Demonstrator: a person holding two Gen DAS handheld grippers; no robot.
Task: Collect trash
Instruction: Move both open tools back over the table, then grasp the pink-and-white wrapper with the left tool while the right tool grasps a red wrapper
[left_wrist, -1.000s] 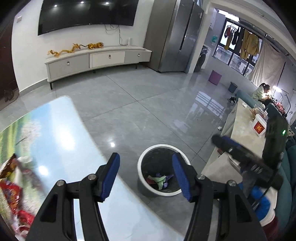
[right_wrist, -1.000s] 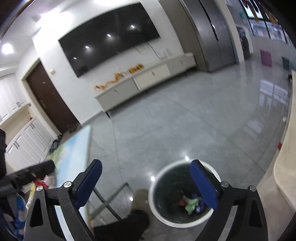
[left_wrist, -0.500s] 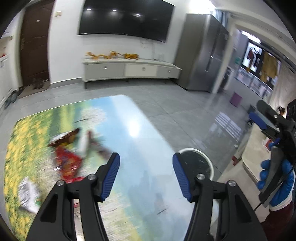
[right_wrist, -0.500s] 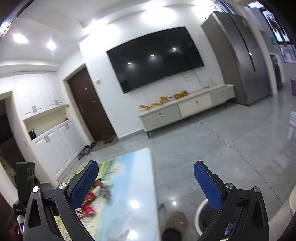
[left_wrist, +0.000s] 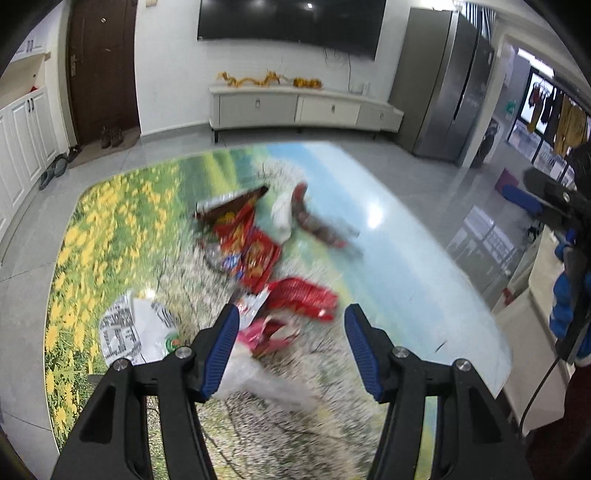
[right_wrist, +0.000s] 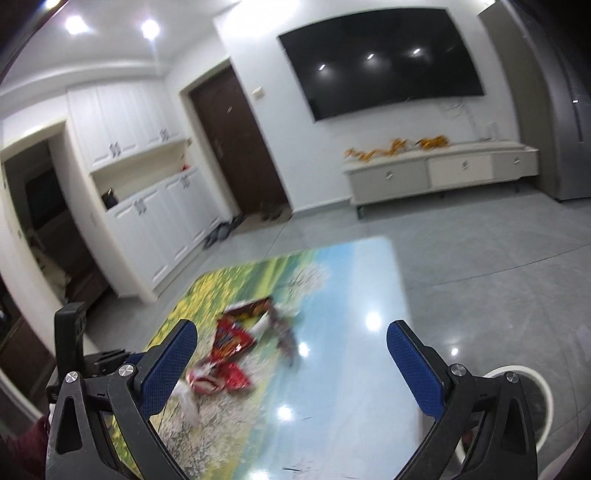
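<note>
Wrapper pile (left_wrist: 255, 254) on table, ahead of open left tongs (left_wrist: 291, 349).

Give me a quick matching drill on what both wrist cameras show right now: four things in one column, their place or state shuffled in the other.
Things:
1. red snack wrappers
2. white printed bag
3. trash bin
4. left gripper

Place or state:
A. on the floor beside the table's edge
B. open, nothing between its pads
C. piled mid-table
D. on the table, left of the left gripper's fingers

Pairs: 1-C, 2-D, 3-A, 4-B
</note>
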